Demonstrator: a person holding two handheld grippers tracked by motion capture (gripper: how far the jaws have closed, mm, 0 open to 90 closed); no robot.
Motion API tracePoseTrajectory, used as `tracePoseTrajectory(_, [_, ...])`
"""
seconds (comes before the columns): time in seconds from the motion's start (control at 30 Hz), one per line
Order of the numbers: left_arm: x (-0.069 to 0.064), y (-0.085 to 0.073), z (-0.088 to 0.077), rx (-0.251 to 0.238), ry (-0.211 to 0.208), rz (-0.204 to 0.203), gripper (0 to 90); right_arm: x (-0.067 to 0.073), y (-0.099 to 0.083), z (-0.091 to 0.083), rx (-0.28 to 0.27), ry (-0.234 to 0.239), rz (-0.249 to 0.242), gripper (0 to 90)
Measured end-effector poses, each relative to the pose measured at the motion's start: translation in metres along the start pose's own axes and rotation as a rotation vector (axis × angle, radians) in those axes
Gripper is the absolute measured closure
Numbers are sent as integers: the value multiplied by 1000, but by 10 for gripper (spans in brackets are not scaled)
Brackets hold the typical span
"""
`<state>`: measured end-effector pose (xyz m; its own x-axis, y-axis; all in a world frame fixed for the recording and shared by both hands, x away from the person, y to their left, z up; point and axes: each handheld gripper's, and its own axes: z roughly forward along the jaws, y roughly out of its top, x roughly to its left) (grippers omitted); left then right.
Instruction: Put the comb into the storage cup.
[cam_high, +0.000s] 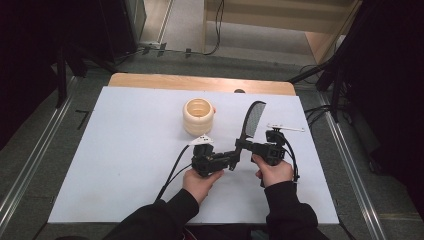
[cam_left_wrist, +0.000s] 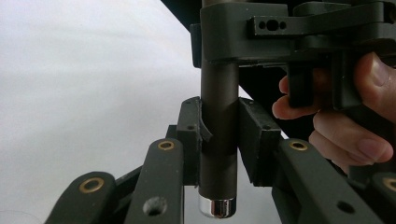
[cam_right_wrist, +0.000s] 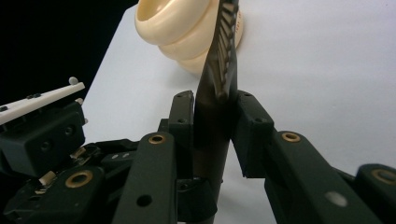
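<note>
Both grippers are clamping one black comb (cam_high: 252, 119) just right of frame centre in the high view: the left gripper (cam_high: 231, 161) is pinching the handle end (cam_left_wrist: 218, 140), and the right gripper (cam_high: 248, 146) is closing on the handle just below the teeth (cam_right_wrist: 223, 51). Looks like a hand-to-hand transfer in progress. Next move likely calls for the left jaws opening, then the right carrying the comb toward the cream ribbed cup (cam_high: 198, 116) at upper centre.

On the white rectangular table top (cam_high: 115, 165), the cream ribbed plastic cup (cam_high: 198, 116) stands toward the far middle. The black long-handled hairbrush (cam_high: 251, 121) rises just right of it, its handle between the left gripper (cam_high: 231, 161) and the right gripper (cam_high: 250, 148) nearer the person
</note>
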<state>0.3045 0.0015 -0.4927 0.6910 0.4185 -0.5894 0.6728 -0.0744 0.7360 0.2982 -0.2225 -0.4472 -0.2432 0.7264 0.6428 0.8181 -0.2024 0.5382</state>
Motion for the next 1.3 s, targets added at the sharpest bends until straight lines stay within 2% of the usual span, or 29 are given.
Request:
tracePoseTrajectory(0.2, [3, 2, -2, 6, 3, -17, 654, 1, 0, 1, 8, 8, -7, 696])
tracePoseTrajectory(0.37, [5, 5, -7, 35, -19, -39, 596, 2, -1, 2, 11, -5, -24, 696])
tracePoseTrajectory(0.5, [5, 7, -13, 72, -16, -25, 548, 2, -1, 2, 14, -15, -38, 696])
tracePoseTrajectory(0.63, [6, 9, -21, 116, -8, 6, 501, 2, -2, 3, 15, -24, -48, 696])
tracePoseTrajectory(0.77, [8, 10, -25, 149, -12, 18, 463, 2, -2, 3, 17, -23, -50, 696])
tracePoseTrajectory(0.83, [9, 10, -27, 170, -25, 11, 436, 2, -3, 4, 19, -24, -52, 696])
tracePoseTrajectory(0.97, [9, 11, -31, 215, -33, 16, 415, 2, -3, 4, 21, -20, -59, 696])
tracePoseTrajectory(1.3, [10, 17, -46, 279, -34, 46, 377, 3, -5, 6, 31, -12, -67, 696])
